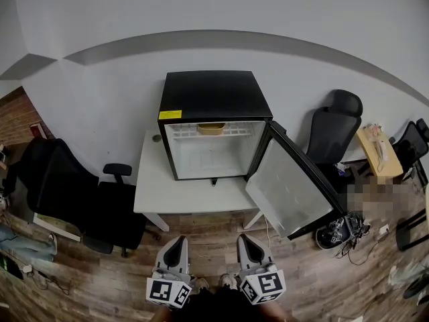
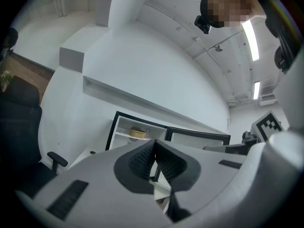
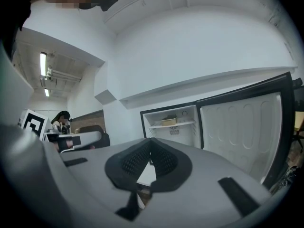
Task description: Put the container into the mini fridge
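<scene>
Both empty, clenched: left gripper (image 1: 176, 243), right gripper (image 1: 247, 241) (equally near); tan round container (image 1: 211, 129) lies far ahead, inside black mini fridge (image 1: 208, 96).

The scene is seen from overhead by the head view, tilted steeply down, well back from the table (image 1: 153, 188). Each gripper view is taken from low down, close behind its own jaws, and is angled upward. The open fridge (image 1: 211, 96) is shared by all three views.
</scene>
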`<move>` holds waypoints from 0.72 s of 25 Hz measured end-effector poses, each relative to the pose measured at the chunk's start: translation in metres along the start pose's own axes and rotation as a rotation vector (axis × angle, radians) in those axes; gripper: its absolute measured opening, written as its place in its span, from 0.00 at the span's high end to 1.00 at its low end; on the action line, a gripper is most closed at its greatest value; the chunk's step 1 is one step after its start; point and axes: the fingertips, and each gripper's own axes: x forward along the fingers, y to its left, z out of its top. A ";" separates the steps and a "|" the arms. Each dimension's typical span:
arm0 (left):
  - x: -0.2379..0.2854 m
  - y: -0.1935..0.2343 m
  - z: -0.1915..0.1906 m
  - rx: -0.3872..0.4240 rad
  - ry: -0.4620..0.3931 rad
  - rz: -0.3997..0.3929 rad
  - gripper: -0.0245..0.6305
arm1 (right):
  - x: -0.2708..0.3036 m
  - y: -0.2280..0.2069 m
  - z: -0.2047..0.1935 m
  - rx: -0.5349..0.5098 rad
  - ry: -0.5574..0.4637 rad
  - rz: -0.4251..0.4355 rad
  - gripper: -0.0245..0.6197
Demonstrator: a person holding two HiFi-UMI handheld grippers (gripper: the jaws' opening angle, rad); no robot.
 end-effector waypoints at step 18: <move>0.013 -0.011 -0.006 -0.029 0.009 -0.012 0.95 | 0.002 -0.011 0.000 -0.006 0.005 0.018 0.94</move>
